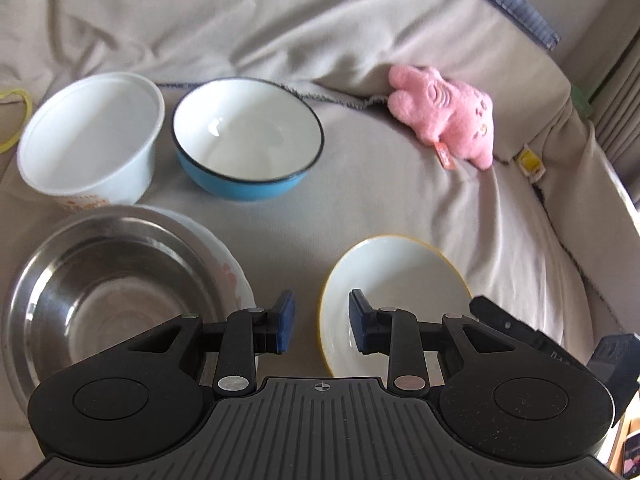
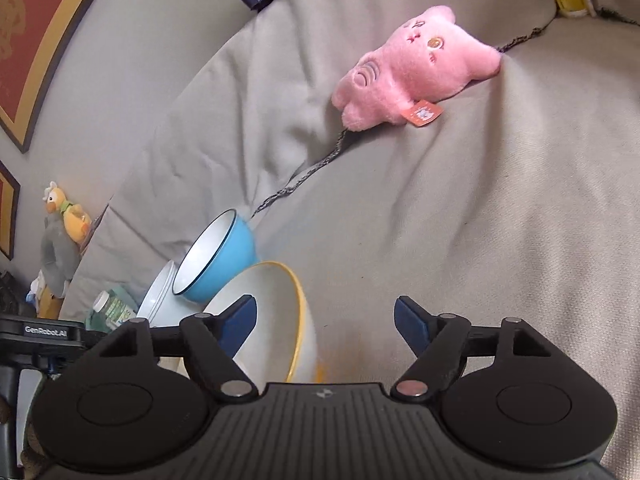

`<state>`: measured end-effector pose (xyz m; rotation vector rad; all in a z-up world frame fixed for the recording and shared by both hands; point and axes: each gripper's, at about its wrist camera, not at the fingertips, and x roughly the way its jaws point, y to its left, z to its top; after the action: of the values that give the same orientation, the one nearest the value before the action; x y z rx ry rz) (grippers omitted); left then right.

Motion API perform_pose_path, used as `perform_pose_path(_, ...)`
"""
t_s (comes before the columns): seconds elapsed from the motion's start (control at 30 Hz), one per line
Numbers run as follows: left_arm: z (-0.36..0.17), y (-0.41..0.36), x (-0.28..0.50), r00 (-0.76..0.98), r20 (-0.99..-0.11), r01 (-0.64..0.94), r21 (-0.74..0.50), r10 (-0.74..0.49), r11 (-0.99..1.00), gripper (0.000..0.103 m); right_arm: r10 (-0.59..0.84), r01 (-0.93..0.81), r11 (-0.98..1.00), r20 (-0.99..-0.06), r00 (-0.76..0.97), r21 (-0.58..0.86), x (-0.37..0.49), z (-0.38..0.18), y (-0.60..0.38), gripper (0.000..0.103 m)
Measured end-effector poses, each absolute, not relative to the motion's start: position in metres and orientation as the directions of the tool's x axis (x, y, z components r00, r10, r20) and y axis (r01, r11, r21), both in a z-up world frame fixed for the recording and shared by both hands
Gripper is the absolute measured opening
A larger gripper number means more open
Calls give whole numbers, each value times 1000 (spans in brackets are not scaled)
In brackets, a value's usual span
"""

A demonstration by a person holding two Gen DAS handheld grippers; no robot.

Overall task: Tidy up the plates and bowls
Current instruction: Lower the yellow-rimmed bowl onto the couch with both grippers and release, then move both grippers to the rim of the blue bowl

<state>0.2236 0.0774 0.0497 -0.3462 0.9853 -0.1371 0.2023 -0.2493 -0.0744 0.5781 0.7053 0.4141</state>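
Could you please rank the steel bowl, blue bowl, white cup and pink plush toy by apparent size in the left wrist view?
1. steel bowl, though nearest the camera
2. blue bowl and white cup, too alike to separate
3. pink plush toy

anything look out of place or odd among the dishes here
A pink plush toy lies on the grey cover beside the bowls; it is no dish. The steel bowl sits in a white plate, off-centre. Nothing looks spilled or broken.

Dishes before me, upright on the grey sofa cover: far left, white plastic bowl (image 1: 90,136); beside it, blue enamel bowl (image 1: 248,136), white inside; near left, steel bowl (image 1: 108,292) on a white plate (image 1: 234,268); near right, yellow-rimmed white bowl (image 1: 394,280).
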Motion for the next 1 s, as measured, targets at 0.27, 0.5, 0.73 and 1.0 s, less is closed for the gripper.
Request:
perform_pose_path(0.27,72,139,243,754,-633,-119,-395,-176,911,32,291,-188,955,-604,742,229,203,-24,-215,78)
perform_pose_path(0.5,69,177,312,739,-626,-4,-373,-249,928,32,120,-228,972,-725,678,-52,232,31,-170,86)
perform_pose_path(0.73,61,171,352,715,-661,115,-214,-231,970,32,352,-152,936,-801,484,319,295,53,-120,86)
perform_pose_path(1.0,23,174,379,653,-730,119,-165,-202,979,32,291,-50,955,-885,362,294,358,-7,-38,59)
